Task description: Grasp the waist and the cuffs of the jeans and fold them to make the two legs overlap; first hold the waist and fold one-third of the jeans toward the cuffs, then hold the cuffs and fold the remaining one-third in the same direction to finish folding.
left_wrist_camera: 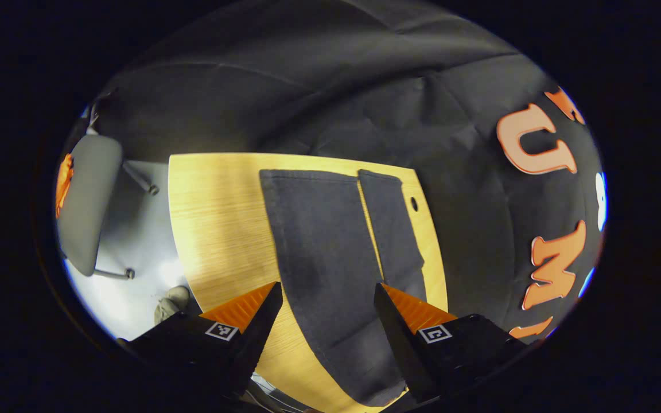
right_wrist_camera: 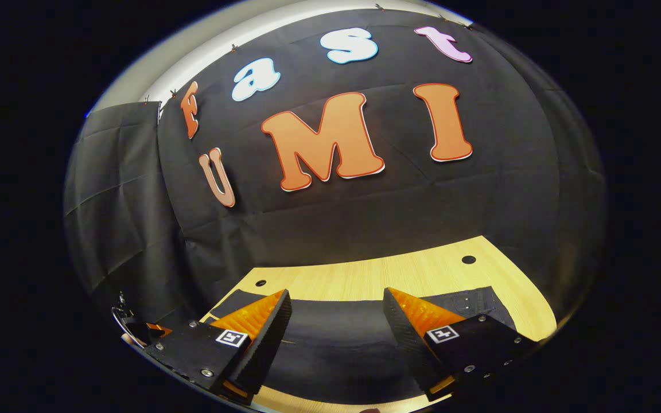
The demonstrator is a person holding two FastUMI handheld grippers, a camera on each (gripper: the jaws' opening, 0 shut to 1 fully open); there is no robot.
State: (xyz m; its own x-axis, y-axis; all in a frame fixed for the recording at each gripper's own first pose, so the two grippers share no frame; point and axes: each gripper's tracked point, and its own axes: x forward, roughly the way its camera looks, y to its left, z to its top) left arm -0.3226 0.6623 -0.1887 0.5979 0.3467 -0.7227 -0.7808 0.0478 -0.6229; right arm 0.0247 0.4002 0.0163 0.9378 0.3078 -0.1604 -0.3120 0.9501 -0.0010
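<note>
Wood-grain table (left_wrist_camera: 221, 218) bears flat dark denim jeans (left_wrist_camera: 319, 246); both grippers' jaws gape, released.

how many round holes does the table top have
2 in the right gripper view: one hole near the far right corner of the table, another hole near the far left corner. The jeans may cover more.
</note>
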